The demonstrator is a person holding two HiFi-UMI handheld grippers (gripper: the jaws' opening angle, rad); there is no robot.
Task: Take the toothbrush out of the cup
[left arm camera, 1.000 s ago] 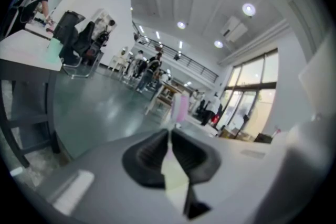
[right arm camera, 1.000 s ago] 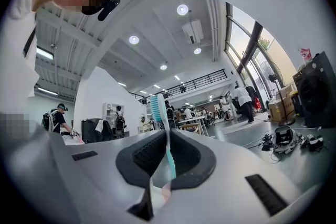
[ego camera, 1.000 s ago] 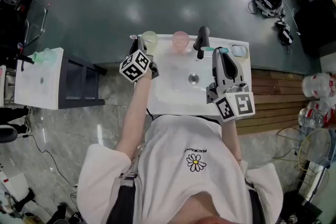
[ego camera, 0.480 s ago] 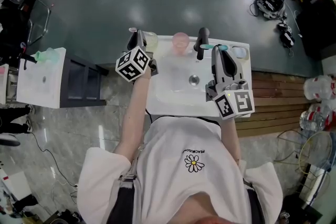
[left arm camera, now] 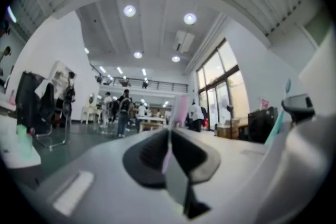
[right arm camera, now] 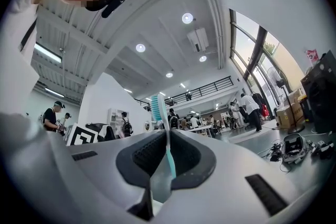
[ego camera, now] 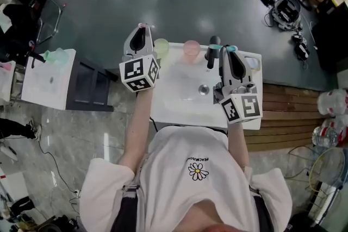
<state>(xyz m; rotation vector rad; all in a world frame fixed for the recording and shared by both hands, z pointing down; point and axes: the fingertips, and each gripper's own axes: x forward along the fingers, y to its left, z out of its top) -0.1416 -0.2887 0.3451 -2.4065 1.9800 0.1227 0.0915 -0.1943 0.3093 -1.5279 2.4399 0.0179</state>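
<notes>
Left gripper [left arm camera: 169, 140] clamped on slim pale-pink plastic toothbrush [left arm camera: 178, 110], right gripper [right arm camera: 168, 138] pinching teal bristled plastic toothbrush [right arm camera: 159, 106], glossy white basin [ego camera: 176, 92] beneath.

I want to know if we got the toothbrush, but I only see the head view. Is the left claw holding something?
Observer: Yes, the left gripper view shows the left claw shut on a pale pink toothbrush.
Operator: What about the right claw?
Observer: The right gripper view shows the right claw shut on a teal toothbrush.
Operator: Where is its brush end?
Observer: Sticking out beyond the claw tips.
</notes>
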